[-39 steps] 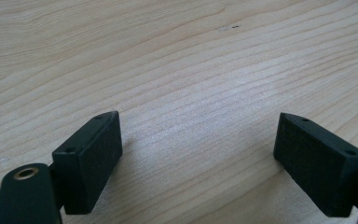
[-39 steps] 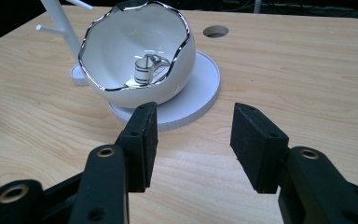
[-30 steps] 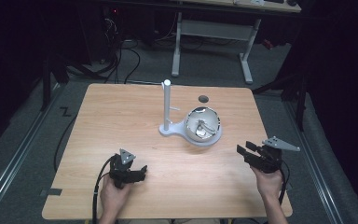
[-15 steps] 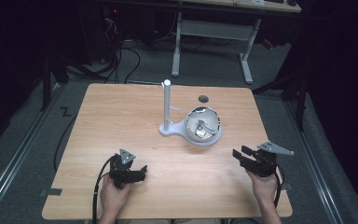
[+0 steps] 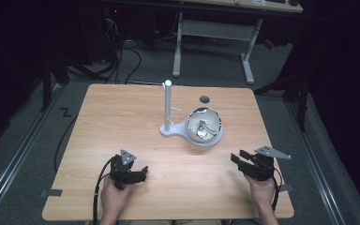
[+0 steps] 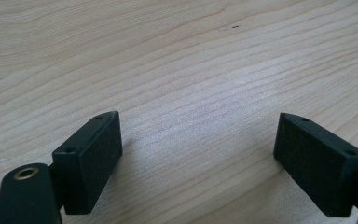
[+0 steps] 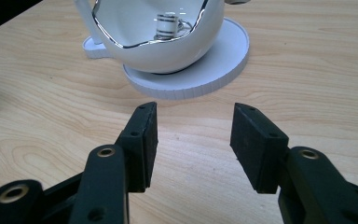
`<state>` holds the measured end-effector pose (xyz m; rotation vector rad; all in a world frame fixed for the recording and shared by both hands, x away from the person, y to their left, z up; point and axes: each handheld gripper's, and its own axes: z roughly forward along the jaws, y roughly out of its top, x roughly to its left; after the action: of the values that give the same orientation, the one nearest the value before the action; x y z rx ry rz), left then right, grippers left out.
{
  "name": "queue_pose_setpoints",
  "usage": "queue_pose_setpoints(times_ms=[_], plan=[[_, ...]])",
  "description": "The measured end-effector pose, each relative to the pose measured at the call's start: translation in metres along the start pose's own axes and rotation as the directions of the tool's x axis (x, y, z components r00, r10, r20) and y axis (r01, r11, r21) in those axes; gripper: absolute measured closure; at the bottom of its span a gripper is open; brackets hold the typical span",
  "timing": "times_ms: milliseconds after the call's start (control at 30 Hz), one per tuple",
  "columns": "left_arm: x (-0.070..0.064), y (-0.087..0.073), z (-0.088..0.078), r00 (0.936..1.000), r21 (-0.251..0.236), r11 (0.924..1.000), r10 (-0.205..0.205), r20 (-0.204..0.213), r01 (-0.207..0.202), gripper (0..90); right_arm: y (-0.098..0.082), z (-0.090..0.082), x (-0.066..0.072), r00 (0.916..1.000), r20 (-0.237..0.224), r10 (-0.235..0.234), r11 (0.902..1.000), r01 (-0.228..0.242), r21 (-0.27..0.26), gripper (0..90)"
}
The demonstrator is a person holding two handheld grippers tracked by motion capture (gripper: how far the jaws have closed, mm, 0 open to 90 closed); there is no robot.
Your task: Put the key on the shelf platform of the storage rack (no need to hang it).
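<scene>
right gripper [image 5: 240, 158] jaws apart w/ nothing between, near right on light wood table [image 5: 122, 112], pointing at white egg-shaped shell w/ silver rim [image 7: 161, 32]; left gripper [image 5: 142, 170] also apart, near left.

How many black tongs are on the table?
2. The left tongs sit near the table's front left; the right tongs are front right, facing the white bowl.

We see the desk [image 5: 122, 117] lit evenly from above while the floor and room around it sink into near black. The bowl [image 7: 161, 42] throws sharp glints off its chrome rim. In the left gripper view a soft shadow lies beside the jaws, and the near foreground blurs slightly.
</scene>
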<state>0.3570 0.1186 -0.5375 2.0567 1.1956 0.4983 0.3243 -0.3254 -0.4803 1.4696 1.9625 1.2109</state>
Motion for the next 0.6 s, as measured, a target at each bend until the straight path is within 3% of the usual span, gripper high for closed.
queue_pose_setpoints(times_ms=[600], plan=[[0.0, 0.0, 0.0, 1.0, 0.0, 1.0, 0.0, 0.0, 0.0, 15.6, -0.013, 0.019, 0.009, 0.9997, 0.013, -0.022, 0.9989, 0.021, 0.042, 52.2]])
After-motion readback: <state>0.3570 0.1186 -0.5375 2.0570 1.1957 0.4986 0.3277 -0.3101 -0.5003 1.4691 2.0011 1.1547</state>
